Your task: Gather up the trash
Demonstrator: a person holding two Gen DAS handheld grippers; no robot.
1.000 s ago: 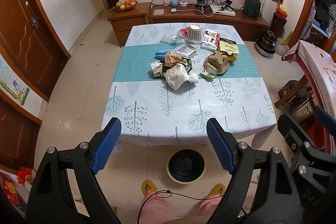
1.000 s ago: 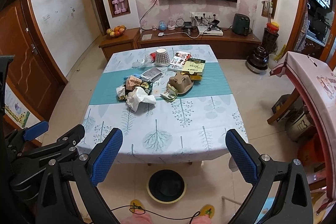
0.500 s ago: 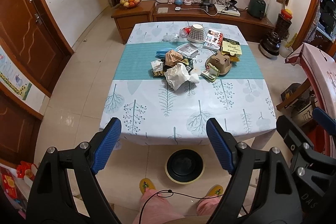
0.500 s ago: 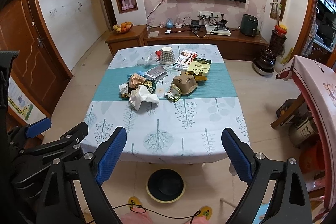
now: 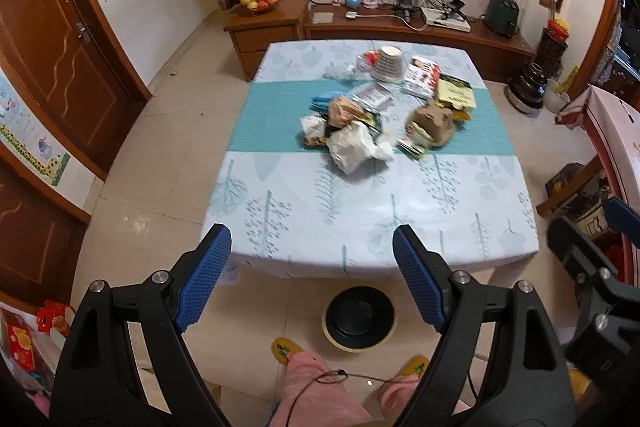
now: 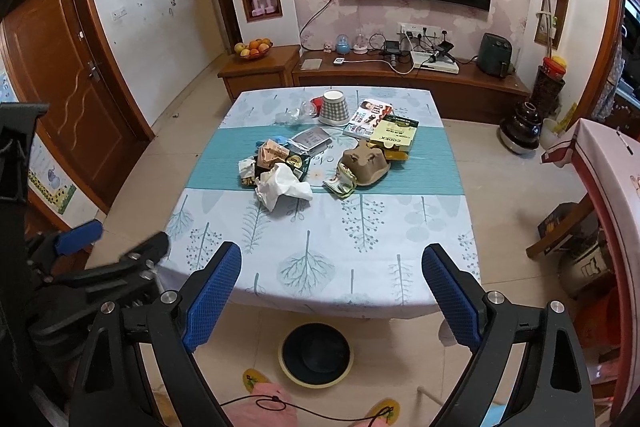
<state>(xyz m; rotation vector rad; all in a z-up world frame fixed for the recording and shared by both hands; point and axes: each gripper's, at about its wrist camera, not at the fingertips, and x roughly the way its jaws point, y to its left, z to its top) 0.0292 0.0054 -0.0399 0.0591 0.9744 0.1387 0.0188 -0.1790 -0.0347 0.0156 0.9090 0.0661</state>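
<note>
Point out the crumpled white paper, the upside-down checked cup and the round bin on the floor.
crumpled white paper [image 6: 282, 187], right wrist view, middle of the wad.
upside-down checked cup [image 6: 333, 108], right wrist view, its side wall.
round bin [image 6: 316, 353], right wrist view, dark inside.

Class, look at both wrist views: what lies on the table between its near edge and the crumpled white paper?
Nothing. In both wrist views the tablecloth is bare from the near edge up to the crumpled white paper; the other trash sits beside and beyond it.
</note>
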